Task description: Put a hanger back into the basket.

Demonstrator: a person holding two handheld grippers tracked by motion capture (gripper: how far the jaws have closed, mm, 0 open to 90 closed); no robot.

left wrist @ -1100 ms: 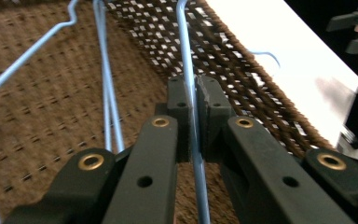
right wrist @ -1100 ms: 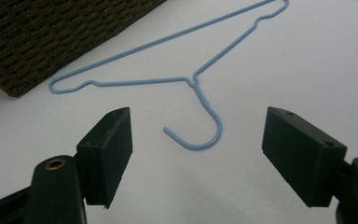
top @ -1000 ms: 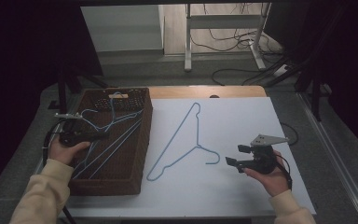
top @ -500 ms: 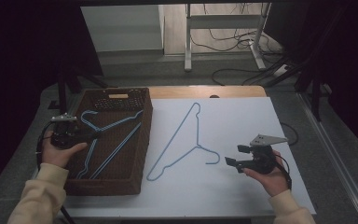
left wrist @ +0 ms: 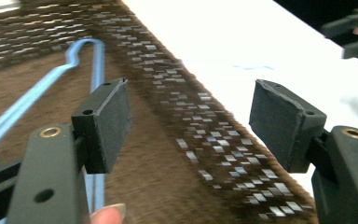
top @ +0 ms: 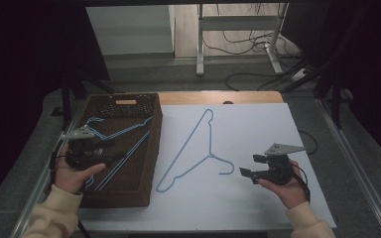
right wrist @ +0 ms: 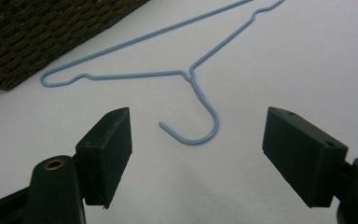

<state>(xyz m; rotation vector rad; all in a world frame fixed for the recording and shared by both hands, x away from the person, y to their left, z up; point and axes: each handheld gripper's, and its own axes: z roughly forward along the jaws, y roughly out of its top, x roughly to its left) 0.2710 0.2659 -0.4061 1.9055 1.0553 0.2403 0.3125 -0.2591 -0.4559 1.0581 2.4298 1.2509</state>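
Your left tongs point(top: 110, 151) have just sprung apart, empty over the basket point(top: 149, 163), right tongs point(top: 248, 166) apart too, so line up squarely on that hanger point(top: 191, 148) hook

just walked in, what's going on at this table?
A person works with two handheld tongs, sorting blue wire hangers. The left tongs sit over the brown woven basket, where hangers already lie; their jaws have just been opening and nothing is between them. The right tongs are open, just off the hook of the one hanger on the white table, not touching it. That one looks next to go.
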